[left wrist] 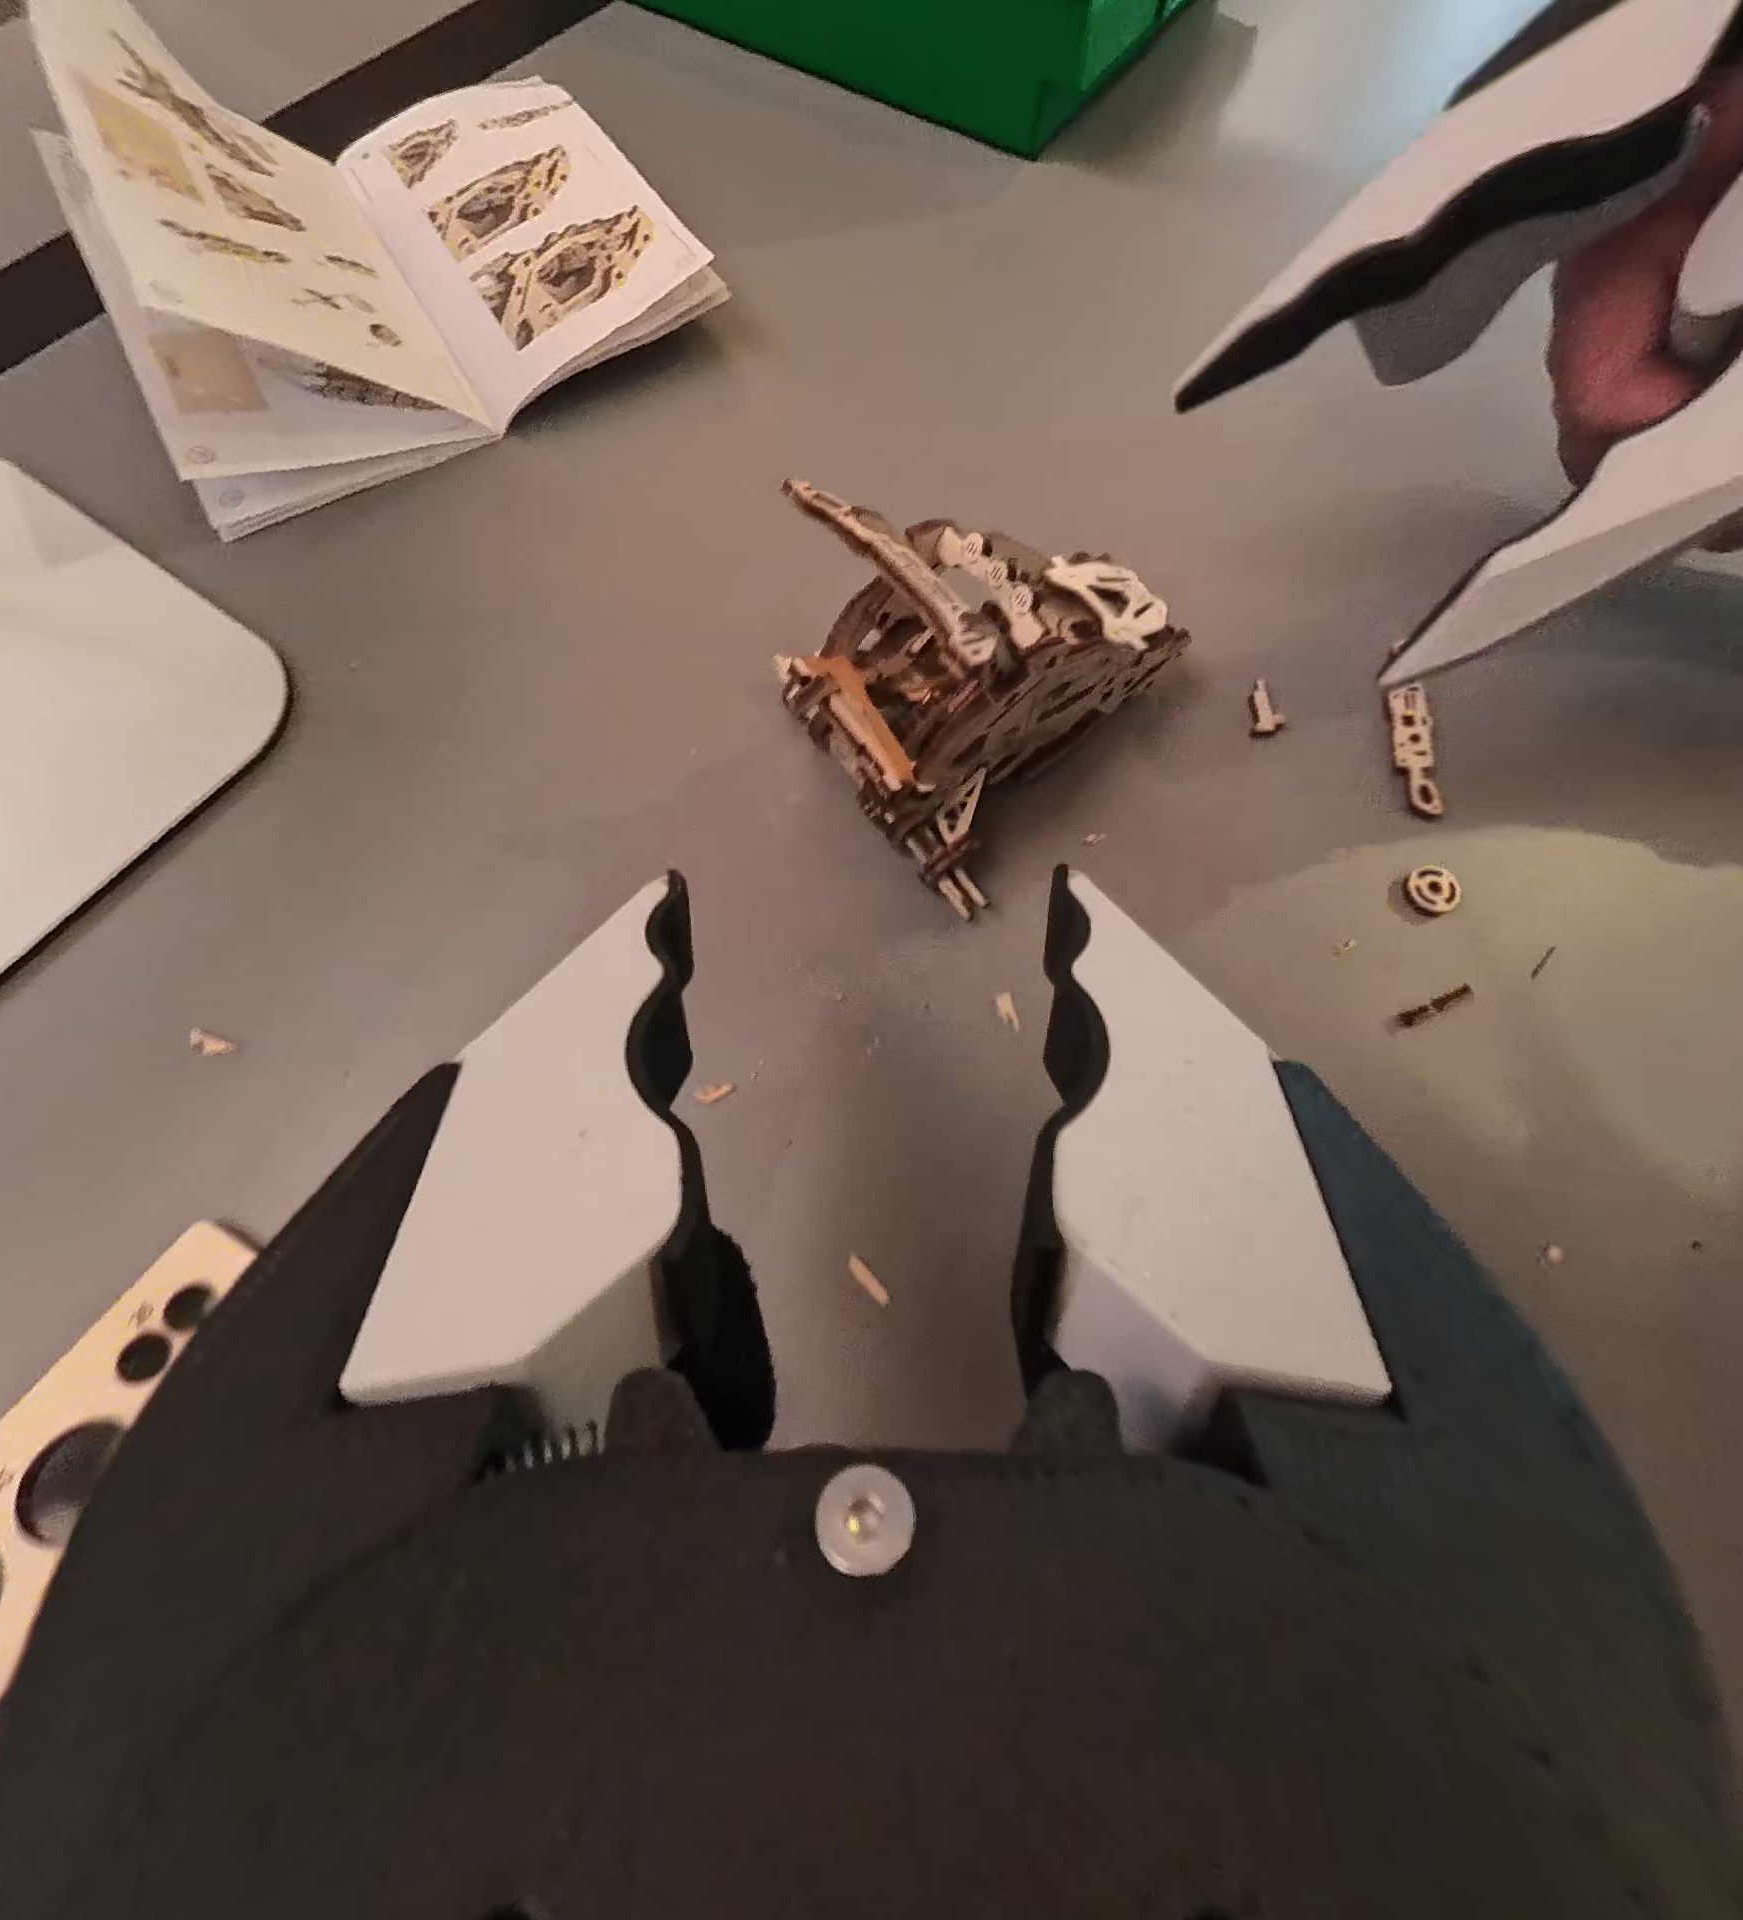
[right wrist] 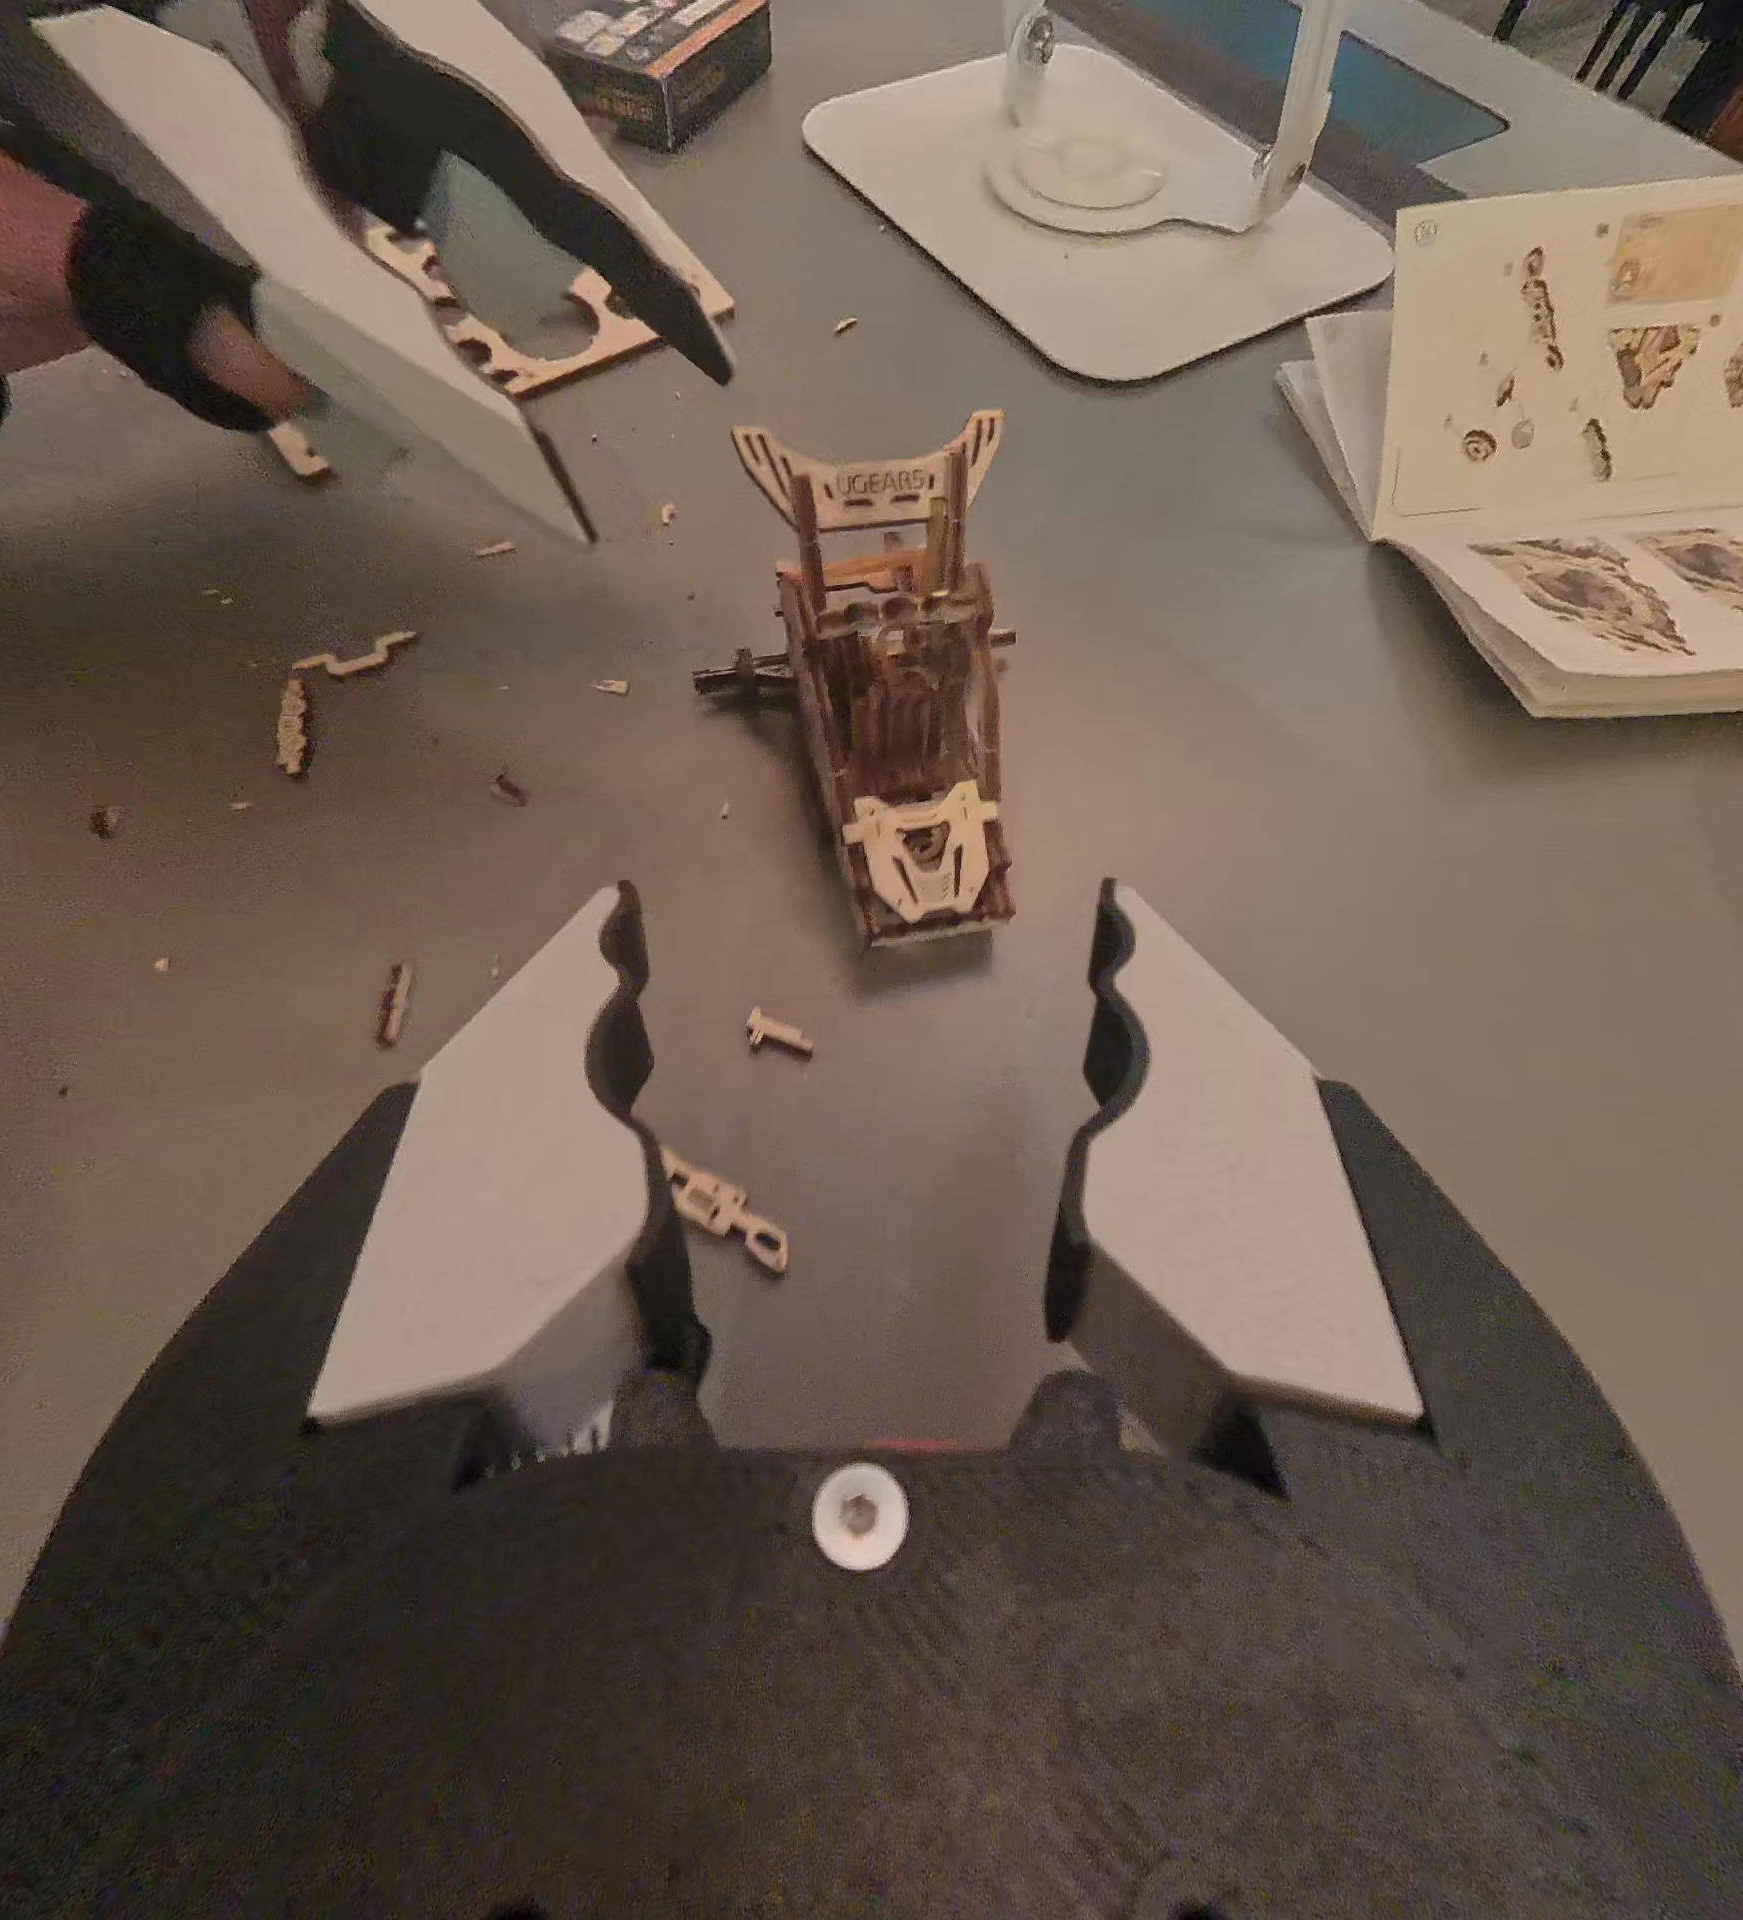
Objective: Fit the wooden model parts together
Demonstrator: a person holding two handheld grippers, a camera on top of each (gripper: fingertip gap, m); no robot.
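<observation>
Both tongs empty, jaws spread wide. Left gripper hovers over the grey table; right gripper likewise, nothing between its fingers.

Partly built wooden model stands free on the table, between the 2 tools and just ahead of each set of tips, touching neither. From the left wrist view it lies ahead and slightly right of the tips; from the right wrist view almost dead ahead.

Loose parts: small peg on the table just ahead of the right gripper's left finger; perforated link strip between the right fingers, partly hidden by the left one. In the left wrist view, a small wheel well right of the model.

Judged step: pick-up of the next loose part, with the model steadied.

How to do it well:
- 1 tool clamps the model low on its solid frame, not on the thin upper bracket.
- The other pinches the peg across its shaft, tips flat to the table.
- Line up with the slot before pressing; thin plywood may snap if forced askew.

Open instruction booklet lies off to the side.
</observation>
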